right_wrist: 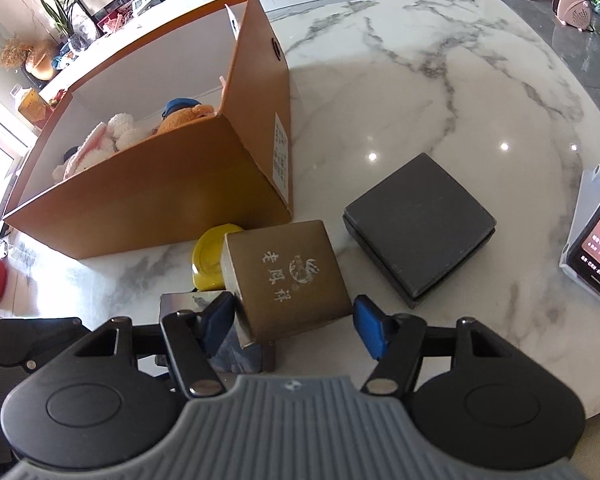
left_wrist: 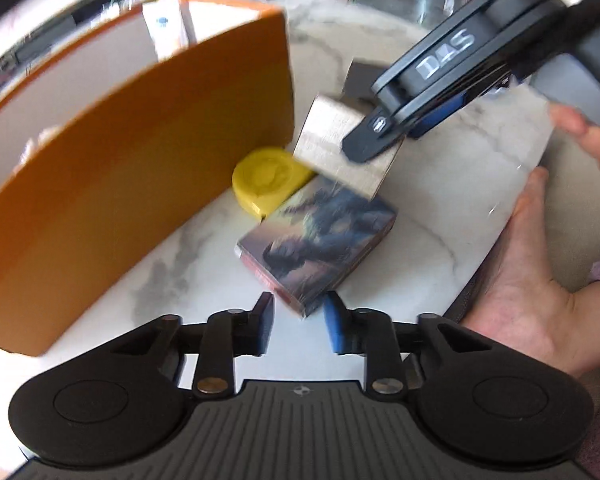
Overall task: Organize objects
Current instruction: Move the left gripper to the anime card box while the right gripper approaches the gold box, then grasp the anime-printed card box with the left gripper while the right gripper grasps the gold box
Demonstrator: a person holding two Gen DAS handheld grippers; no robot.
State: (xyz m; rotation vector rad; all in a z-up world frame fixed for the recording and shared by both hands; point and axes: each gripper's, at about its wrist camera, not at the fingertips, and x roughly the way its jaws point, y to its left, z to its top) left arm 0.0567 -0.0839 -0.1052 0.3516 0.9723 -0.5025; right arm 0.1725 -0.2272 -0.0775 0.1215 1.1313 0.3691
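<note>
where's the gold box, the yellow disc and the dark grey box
gold box (right_wrist: 288,276), right wrist view, on its printed top face
yellow disc (left_wrist: 266,180), left wrist view, on its round top
dark grey box (right_wrist: 418,222), right wrist view, middle of its lid

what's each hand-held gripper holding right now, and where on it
The right hand-held gripper clamps the gold cardboard box by opposite side walls. The left hand-held gripper holds nothing; a corner of the picture-printed card box sits untouched between its pads.
</note>
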